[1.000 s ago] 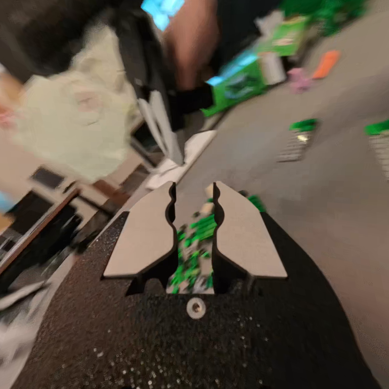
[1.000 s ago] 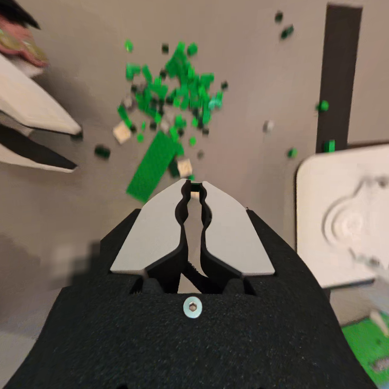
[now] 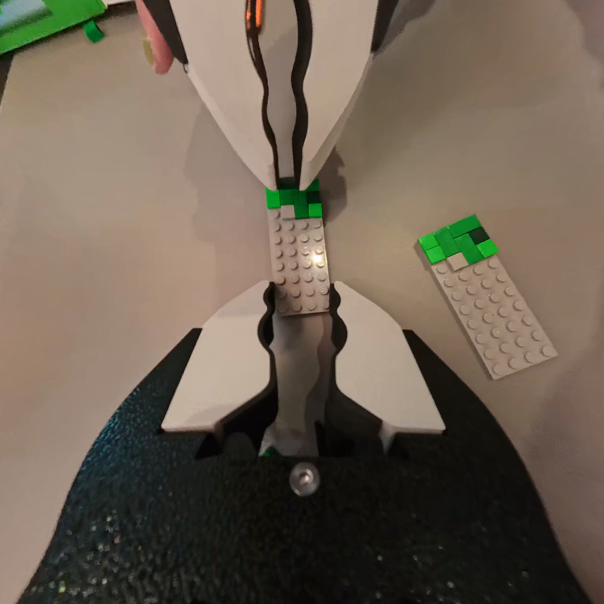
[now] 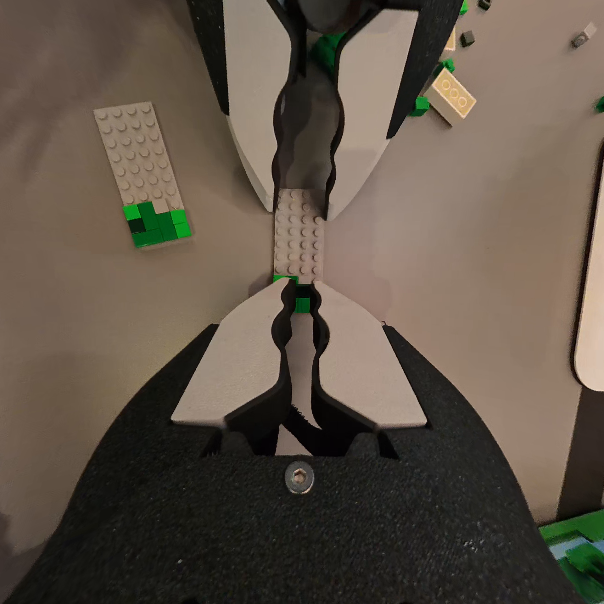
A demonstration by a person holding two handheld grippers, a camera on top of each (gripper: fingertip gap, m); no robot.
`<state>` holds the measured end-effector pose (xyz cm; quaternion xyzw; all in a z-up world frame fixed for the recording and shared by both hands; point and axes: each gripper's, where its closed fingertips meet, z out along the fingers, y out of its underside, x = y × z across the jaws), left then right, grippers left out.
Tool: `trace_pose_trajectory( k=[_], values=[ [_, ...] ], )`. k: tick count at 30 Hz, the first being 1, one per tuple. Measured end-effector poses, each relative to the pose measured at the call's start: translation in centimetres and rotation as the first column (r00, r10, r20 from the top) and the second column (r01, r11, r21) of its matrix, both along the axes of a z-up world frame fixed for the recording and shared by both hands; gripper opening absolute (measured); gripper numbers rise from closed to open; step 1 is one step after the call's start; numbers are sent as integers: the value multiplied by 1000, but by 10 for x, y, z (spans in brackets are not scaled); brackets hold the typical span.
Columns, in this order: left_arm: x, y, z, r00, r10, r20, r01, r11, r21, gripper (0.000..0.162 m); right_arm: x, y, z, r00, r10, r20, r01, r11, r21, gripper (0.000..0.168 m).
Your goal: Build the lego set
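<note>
A grey studded plate [image 3: 299,261] lies on the table, with green tiles [image 3: 294,201] covering its far end. My left gripper [image 3: 301,289] is shut on the plate's near end, one finger on each long side. My right gripper [image 3: 287,181] comes in from the far side, tips down on the green tiles. In the right wrist view my right gripper [image 4: 300,286] is shut on a small green tile [image 4: 302,304] at the plate's [image 4: 297,235] tiled end. The left gripper [image 4: 299,209] grips the far end there.
A second grey plate with green tiles [image 3: 483,294] lies to the right, and shows in the right wrist view [image 4: 140,170] too. A tan brick [image 4: 452,98] and loose green pieces [image 4: 421,106] lie behind the left gripper. A white tray [image 4: 591,261] is at right, a green box [image 3: 32,29] far left. The tips of one gripper are about 5 centimeters away from the tips of the other. It is some 12 centimeters from my left tips to the tan brick [image 4: 452,98].
Both grippers have swung from the loose-piece pile to the grey plate. The left gripper has closed on the plate. The right gripper still holds its small green piece.
</note>
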<state>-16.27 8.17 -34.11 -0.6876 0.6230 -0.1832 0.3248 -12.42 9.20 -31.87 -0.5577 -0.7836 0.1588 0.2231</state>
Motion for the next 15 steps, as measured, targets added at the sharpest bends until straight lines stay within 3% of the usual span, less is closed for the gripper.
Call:
trace_pose_trajectory(
  k=[15],
  values=[
    [4,-11,5,997,-29,65,24,996,80,31,-2,-6,-12,998,12,60,-16,998,58,8]
  ],
)
